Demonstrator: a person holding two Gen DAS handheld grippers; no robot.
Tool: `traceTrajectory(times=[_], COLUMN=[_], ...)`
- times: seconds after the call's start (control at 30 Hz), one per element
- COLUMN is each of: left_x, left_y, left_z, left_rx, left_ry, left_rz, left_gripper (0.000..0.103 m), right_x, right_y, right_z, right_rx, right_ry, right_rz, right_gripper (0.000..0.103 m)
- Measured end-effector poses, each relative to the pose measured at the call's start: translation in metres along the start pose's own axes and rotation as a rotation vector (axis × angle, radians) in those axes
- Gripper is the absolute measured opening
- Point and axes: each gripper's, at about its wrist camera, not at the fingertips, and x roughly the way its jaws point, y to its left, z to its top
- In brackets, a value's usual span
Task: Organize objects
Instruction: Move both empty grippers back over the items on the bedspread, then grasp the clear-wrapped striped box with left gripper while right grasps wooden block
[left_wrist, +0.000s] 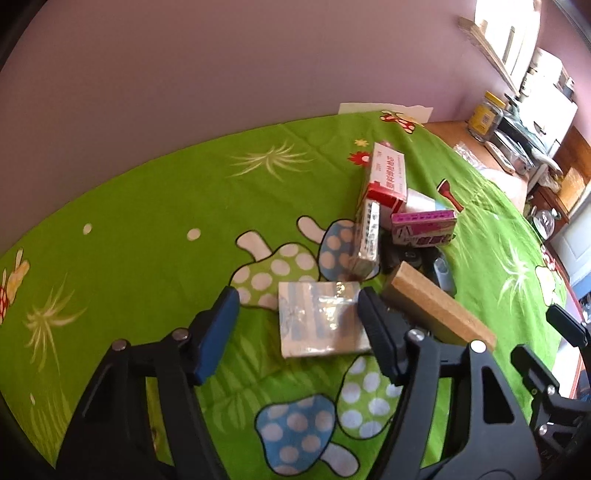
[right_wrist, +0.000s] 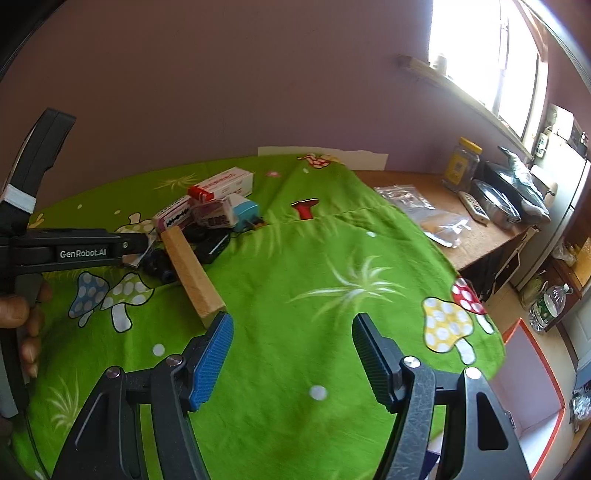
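Fingers (left_wrist: 221, 317) of the left gripper (left_wrist: 297, 314) stand apart around a foil-wrapped box (left_wrist: 319, 319) on the green cloth (left_wrist: 147, 206), its right edge close to one pad, with no grip that I can see. Beside that box lies a wooden block (left_wrist: 439, 306), and beyond it a heap of small boxes (left_wrist: 388, 184). Right gripper (right_wrist: 291, 343) fingers are released over bare cloth, near the block's end.

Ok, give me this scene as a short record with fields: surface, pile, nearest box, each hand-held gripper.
surface: green mushroom-print cloth
pile: red-and-white box, pink box, wooden block, dark items
nearest box: pale foil-wrapped box, flat on the cloth
left hand-held gripper: open, box between the jaws, not gripped
right hand-held gripper: open, empty, over bare cloth
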Motion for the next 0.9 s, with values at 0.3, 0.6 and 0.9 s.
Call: traceTrajectory(times=[0.3,0.6,0.9], left_x=[-0.003,-0.009,-0.014], left_y=[0.003,0.016,0.018], left_z=[-0.003,-0.009,-0.013], left_rx=[0.009,-0.023,-0.013], left_ry=[-0.023,-0.045,-0.057], left_rz=[-0.028,-0.062,-0.043], left_gripper=[0.061,0.062,0.063], right_x=[0.015,0.022,0.046], right_y=[0.02,0.039,0.049], right_z=[0.009,0.016,0.022], right_rx=[-0.022,-0.055,-0.064], right_ry=[0.033,0.038,0.068], right_rz=[0.02,0.057,0.113], right_gripper=[0.068,0.068,0.066])
